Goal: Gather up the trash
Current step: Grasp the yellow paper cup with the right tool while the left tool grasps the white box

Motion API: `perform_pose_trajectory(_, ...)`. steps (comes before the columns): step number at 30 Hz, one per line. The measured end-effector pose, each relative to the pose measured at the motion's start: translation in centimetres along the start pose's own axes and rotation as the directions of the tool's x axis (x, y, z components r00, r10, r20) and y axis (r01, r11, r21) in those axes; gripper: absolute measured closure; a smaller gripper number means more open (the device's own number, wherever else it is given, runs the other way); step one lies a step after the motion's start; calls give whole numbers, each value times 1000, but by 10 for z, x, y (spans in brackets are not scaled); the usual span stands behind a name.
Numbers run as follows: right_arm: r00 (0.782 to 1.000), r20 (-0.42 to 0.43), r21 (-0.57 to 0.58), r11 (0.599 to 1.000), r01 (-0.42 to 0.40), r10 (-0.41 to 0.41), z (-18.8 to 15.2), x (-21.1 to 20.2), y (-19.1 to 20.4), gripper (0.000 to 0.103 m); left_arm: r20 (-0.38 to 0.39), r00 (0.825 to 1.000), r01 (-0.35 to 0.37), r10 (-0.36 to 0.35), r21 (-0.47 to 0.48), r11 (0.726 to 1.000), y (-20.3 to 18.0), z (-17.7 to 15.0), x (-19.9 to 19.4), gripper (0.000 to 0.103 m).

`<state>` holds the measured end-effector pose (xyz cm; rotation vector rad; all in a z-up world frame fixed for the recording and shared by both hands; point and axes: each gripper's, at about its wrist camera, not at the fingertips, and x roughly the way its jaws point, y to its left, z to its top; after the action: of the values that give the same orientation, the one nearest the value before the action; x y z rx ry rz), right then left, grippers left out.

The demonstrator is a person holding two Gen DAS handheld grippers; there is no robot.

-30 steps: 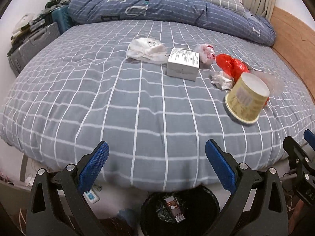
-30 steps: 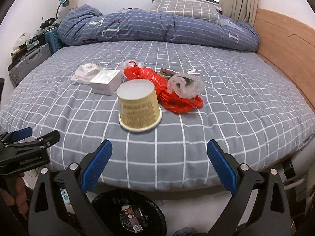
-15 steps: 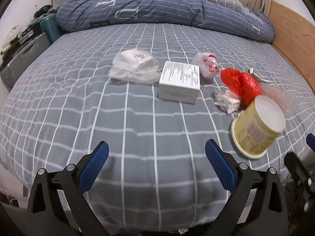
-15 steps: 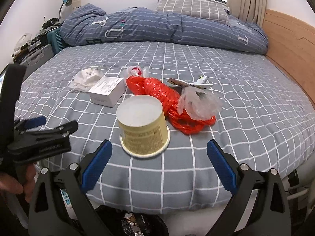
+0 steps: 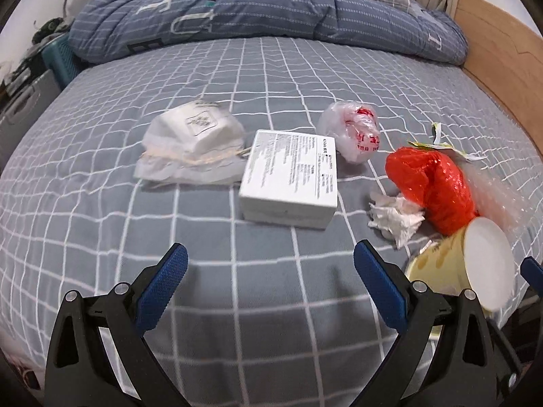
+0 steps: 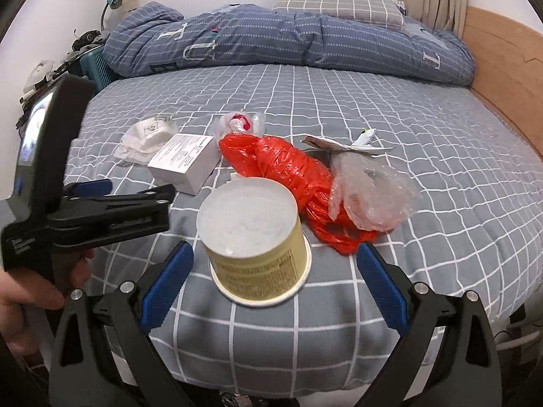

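Several pieces of trash lie on the grey checked bedsheet (image 5: 101,176) in the left wrist view: a crumpled white mask packet (image 5: 193,146) at 11 o'clock, a white printed box (image 5: 290,178) at 12 just beside it, a clear bag with red print (image 5: 353,134) past the box, and a red plastic bag (image 5: 431,186) at 2 o'clock touching a wad of white tissue (image 5: 395,217). A yellow paper cup (image 5: 465,264), upside down, sits at 3 o'clock near the bed's edge. The left gripper (image 5: 269,276) is spread wide with nothing between its blue pads, hovering over bare sheet short of the box.

One yellow paper cup (image 6: 254,237) fills the centre of the right wrist view, base up, with printed text on its side. The right gripper (image 6: 273,276) is wide apart and empty, its pads on either side of the cup and clear of it. Behind, at 1 o'clock, the red plastic bag (image 6: 288,169) touches a crumpled clear wrapper (image 6: 370,193). The sheet at 3 o'clock is bare. At 9 o'clock a hand (image 6: 30,291) grips the left tool.
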<state>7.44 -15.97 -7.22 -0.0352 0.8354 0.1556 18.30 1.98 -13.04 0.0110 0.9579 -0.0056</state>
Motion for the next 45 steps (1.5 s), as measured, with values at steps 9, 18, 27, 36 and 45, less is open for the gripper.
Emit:
perform_pose_trajectory(9, 1000, -18, -5, 1000, -14, 14, 6, 16, 3, 12, -19, 1000, -3, 4, 14, 1000, -3, 19, 27, 7)
perform_pose_trajectory(18, 999, -34, -12, 999, -29, 29, 8, 21, 5, 20, -22, 1000, -1, 1, 18, 1000, -5, 28, 37, 7)
perform_pose_trajectory(27, 998, -48, -25, 999, -47, 46, 8, 23, 10, 33, -22, 1000, 19, -19, 12, 1000, -4, 31, 43, 13)
perform_pose_trajectory(36, 997, -42, -11, 998, -62, 61, 9, 23, 8, 34, -32, 999, 27, -26, 22, 999, -7, 35, 49, 24)
perform_pose_trajectory(45, 997, -28, -18, 997, -69, 69, 9, 19, 9, 34, -34, 999, 38, -37, 32, 999, -9, 33, 50, 33)
